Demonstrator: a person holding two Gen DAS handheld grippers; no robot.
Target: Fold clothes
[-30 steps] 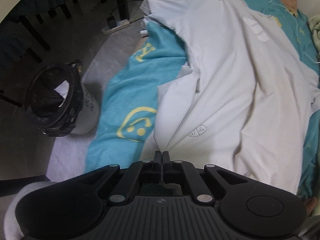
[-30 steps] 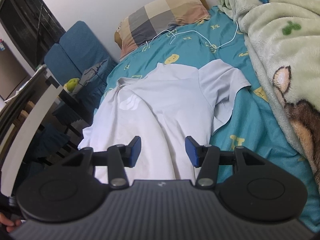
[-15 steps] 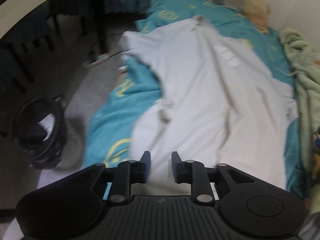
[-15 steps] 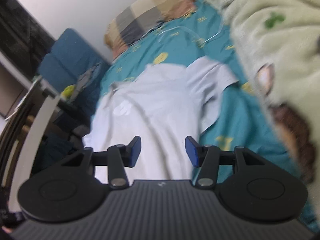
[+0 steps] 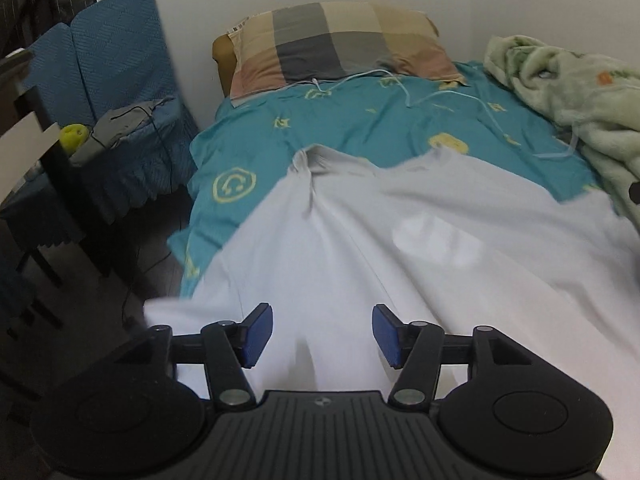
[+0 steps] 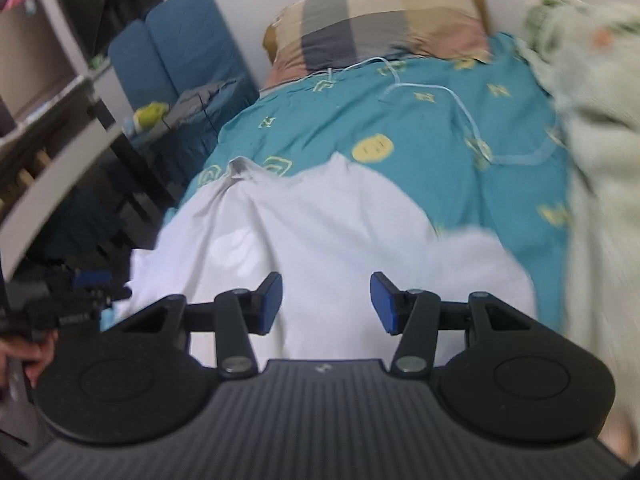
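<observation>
Shirt: the pale shirt (image 5: 360,264) lies spread lengthwise on the teal bedsheet (image 5: 360,128), collar (image 5: 306,160) toward the pillow (image 5: 340,48), hem nearest both cameras; this flat lay suits folding.
Creases: ridges run from the collar toward the hem, so the cloth probably needs smoothing first.
Left gripper (image 5: 322,334): jaws wide apart, nothing between them, poised over the hem, likely ready to pinch it.
Right gripper (image 6: 326,303): jaws equally wide, empty, above the hem's other side.
Pairing: 2 tools at 1 edge suggests a joint lift.
Surroundings: white cable (image 5: 452,94) on the sheet beyond the collar, green blanket (image 5: 580,92) heaped at the right, blue chair (image 5: 120,92) beside the bed.
</observation>
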